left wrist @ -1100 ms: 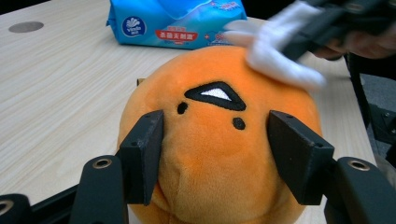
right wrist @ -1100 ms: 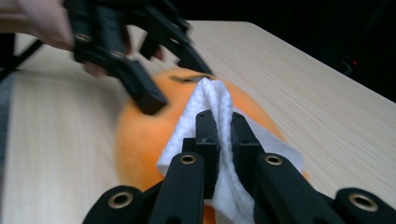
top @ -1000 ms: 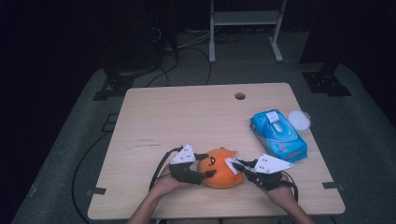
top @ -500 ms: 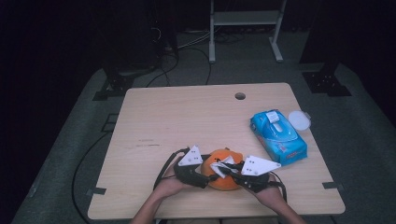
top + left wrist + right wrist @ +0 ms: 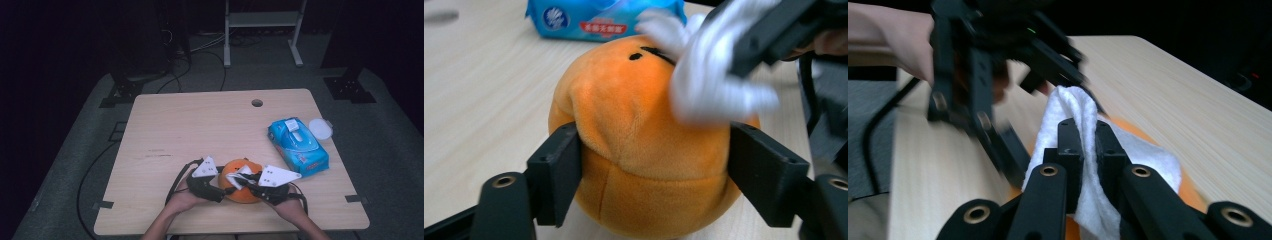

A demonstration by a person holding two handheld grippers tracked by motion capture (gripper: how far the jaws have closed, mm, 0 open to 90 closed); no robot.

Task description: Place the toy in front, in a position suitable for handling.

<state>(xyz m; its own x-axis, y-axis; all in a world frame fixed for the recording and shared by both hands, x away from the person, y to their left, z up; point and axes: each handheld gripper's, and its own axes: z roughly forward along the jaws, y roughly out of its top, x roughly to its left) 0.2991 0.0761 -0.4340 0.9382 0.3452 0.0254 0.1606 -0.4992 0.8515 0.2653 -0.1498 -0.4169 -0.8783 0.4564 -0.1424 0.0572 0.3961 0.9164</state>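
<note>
Orange plush toy (image 5: 644,150): clamped by left hand-held gripper (image 5: 212,186). White wipe (image 5: 1083,125): pinched by right hand-held gripper (image 5: 1088,135). Advice: steady toy, wipe with light strokes.

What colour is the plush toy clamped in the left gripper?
Orange, with small black face marks on top. The plush toy shows best in the left gripper view.

Probably a lab or recording studio. A lone wooden table (image 5: 200,130) stands on grey carpet (image 5: 90,135), ringed by darkness. Cables (image 5: 200,47) and black stand feet (image 5: 350,87) surround it.
</note>
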